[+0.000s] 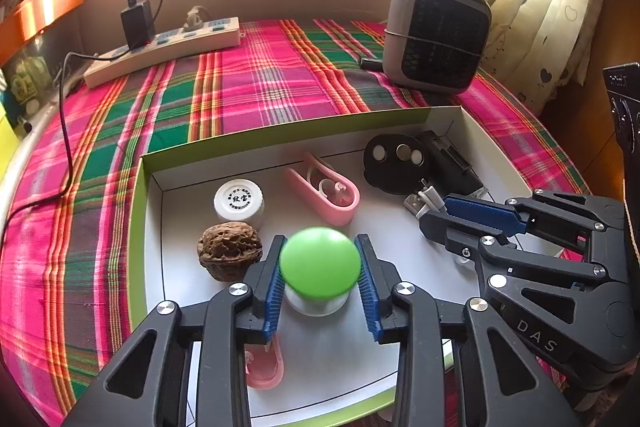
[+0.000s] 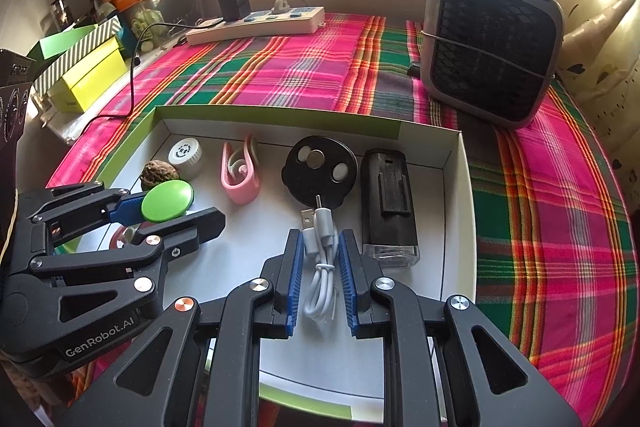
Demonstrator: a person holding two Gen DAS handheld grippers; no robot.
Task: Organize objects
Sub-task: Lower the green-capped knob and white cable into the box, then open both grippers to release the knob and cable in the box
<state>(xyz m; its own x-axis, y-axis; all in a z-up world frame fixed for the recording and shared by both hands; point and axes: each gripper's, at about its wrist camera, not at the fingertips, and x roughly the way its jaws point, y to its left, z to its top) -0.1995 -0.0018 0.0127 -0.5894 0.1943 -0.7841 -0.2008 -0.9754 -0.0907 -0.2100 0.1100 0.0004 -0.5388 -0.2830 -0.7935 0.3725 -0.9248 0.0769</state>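
Pink-green plaid cloth [image 1: 260, 87], shallow white cardboard box [image 1: 280, 131]: right gripper [image 2: 320, 243] clenched on coiled white USB cable [image 2: 320, 271]; left gripper [image 1: 320, 247] flanking round green-lidded white jar [image 1: 320, 267], grip impossible to tell.

Walnut [image 1: 229, 251] and capped jar [image 1: 320, 267] in tray [image 1: 138, 227], power strip [image 1: 164, 49] behind tray on cloth [image 1: 260, 83]

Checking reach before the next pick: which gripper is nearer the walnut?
Left. The left gripper straddles the green-capped jar right beside the walnut. The right gripper, around the white cable, sits further across the box.
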